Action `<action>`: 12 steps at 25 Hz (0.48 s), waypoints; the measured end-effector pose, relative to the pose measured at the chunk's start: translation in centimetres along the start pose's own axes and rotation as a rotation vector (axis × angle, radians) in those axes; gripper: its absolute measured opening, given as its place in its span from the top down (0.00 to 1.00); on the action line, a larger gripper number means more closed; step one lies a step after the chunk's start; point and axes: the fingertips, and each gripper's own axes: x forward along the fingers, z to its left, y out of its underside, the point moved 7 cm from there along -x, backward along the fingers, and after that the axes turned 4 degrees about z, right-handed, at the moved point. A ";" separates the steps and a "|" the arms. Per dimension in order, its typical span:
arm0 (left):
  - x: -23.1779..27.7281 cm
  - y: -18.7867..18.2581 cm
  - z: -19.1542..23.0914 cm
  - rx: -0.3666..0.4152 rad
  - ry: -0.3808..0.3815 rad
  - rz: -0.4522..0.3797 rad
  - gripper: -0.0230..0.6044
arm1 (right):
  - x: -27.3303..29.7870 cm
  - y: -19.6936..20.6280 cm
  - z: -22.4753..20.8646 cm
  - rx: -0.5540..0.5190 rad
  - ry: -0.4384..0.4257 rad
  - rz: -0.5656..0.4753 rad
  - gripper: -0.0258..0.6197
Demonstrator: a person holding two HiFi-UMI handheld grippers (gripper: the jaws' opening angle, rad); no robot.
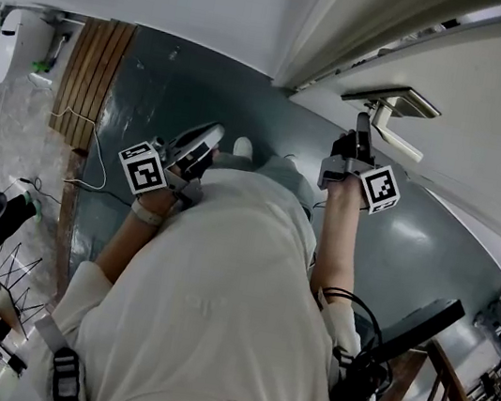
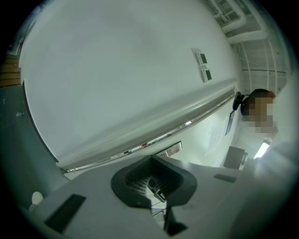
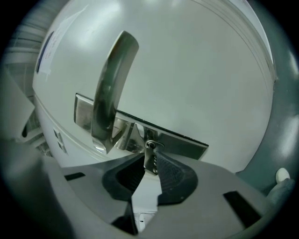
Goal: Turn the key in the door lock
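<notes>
A small silver key (image 3: 150,158) sticks out of the lock in the shiny metal plate (image 3: 187,144) on the white door, just below the curved lever handle (image 3: 110,88). My right gripper (image 3: 150,163) has its ribbed pads closed on the key's head. In the head view the right gripper (image 1: 362,133) reaches up to the door under the handle (image 1: 399,139). My left gripper (image 1: 212,136) hangs in front of the body, away from the door, jaws together and holding nothing. In its own view, the left gripper (image 2: 152,161) faces a white wall.
The white door frame (image 1: 325,36) runs up beside the lock. A dark grey floor (image 1: 153,102) lies below, with wooden decking (image 1: 85,81) at the left. A stair rail (image 1: 449,380) stands at the lower right. A person (image 2: 257,109) stands far off.
</notes>
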 end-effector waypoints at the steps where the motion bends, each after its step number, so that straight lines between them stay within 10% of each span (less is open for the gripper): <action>1: 0.0 0.0 0.0 0.000 -0.001 0.000 0.95 | -0.1 0.0 0.0 0.023 -0.004 0.001 0.85; 12: 0.3 0.1 -0.2 0.006 -0.016 -0.001 0.95 | 0.0 0.3 -1.0 0.293 -0.110 -0.002 0.83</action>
